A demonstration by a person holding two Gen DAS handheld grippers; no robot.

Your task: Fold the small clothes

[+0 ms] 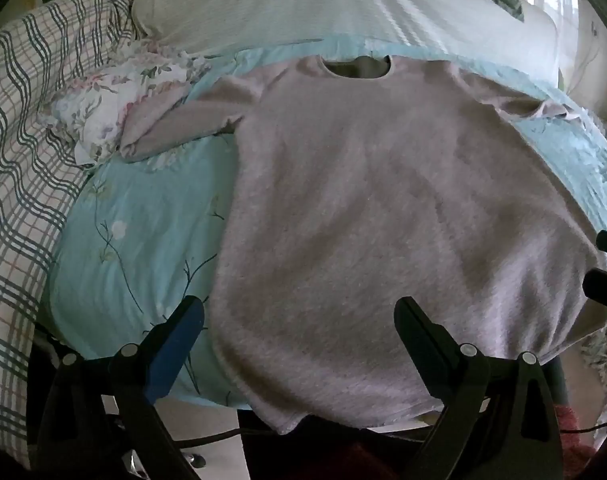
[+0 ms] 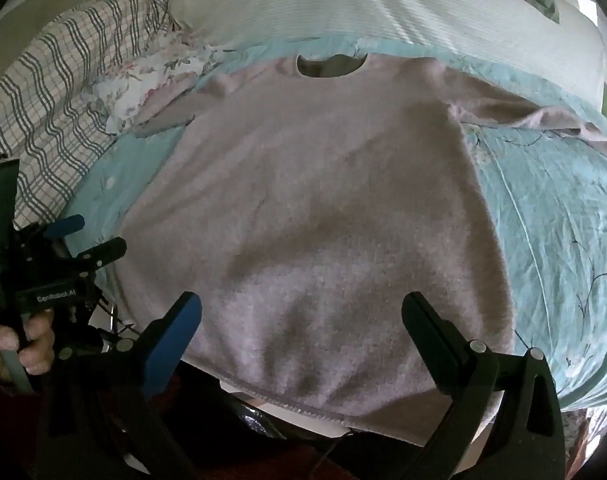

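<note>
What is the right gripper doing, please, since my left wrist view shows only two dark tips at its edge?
Observer: The right gripper hangs open over the lower part of the pink shirt, with nothing gripped.
Operator: Thank you. How does my left gripper look from there?
Observer: A hand holds the left gripper by its handle, jaws open, just off the shirt's left edge.

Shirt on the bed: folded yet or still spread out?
Spread. The shirt lies flat on the bed cover, neckline away from the camera, both sleeves out to the sides, hem unfolded at the near edge.
</note>
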